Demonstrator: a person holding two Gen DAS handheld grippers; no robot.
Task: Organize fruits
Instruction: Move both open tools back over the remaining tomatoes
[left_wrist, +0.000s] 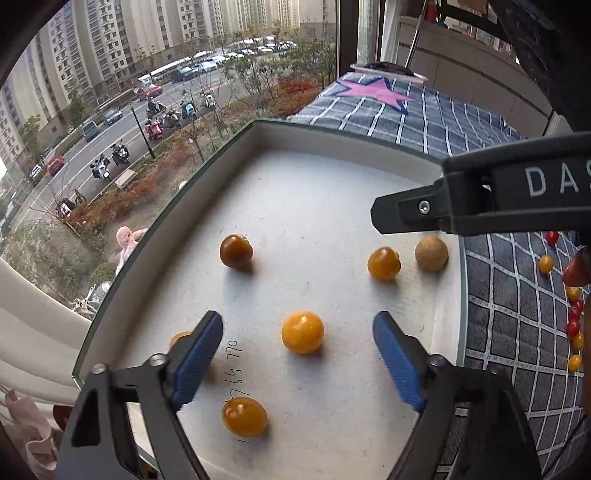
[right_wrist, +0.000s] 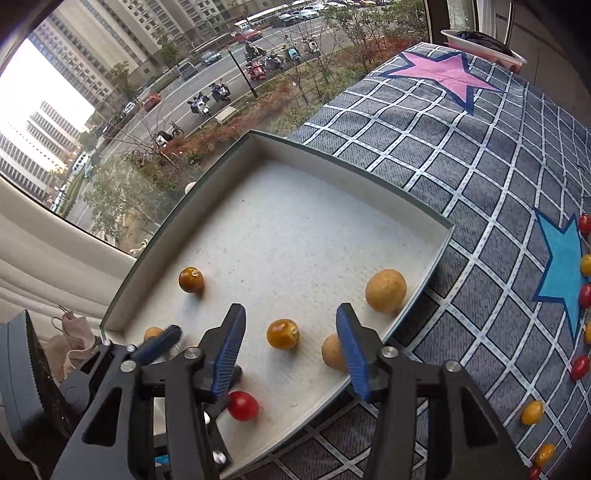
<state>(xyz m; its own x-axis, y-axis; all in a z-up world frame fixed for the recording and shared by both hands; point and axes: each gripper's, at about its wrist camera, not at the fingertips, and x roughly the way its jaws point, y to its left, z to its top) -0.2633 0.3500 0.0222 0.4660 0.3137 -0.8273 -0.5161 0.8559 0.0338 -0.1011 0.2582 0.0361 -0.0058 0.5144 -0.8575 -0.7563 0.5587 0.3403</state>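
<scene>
A white shallow box (left_wrist: 258, 129) (right_wrist: 448, 227) sits on a checked cloth by a window. Several yellow-orange cherry tomatoes lie in it; one (left_wrist: 302, 332) sits between my left gripper's open blue fingers (left_wrist: 201, 356). My left gripper (left_wrist: 298, 338) is open and empty above the box floor. A tan round fruit (left_wrist: 431, 254) lies at the box's right wall. My right gripper (right_wrist: 291, 341) is open and empty over an orange tomato (right_wrist: 282, 334). A red tomato (right_wrist: 242, 405) and tan fruits (right_wrist: 386, 291) lie nearby. The right gripper's finger (left_wrist: 406, 214) shows in the left wrist view.
Several red and yellow cherry tomatoes (right_wrist: 532, 412) (left_wrist: 573, 326) lie loose on the checked cloth (right_wrist: 480, 177) to the right of the box. A bowl (right_wrist: 484, 44) stands at the far end. A window is on the left, close against the box.
</scene>
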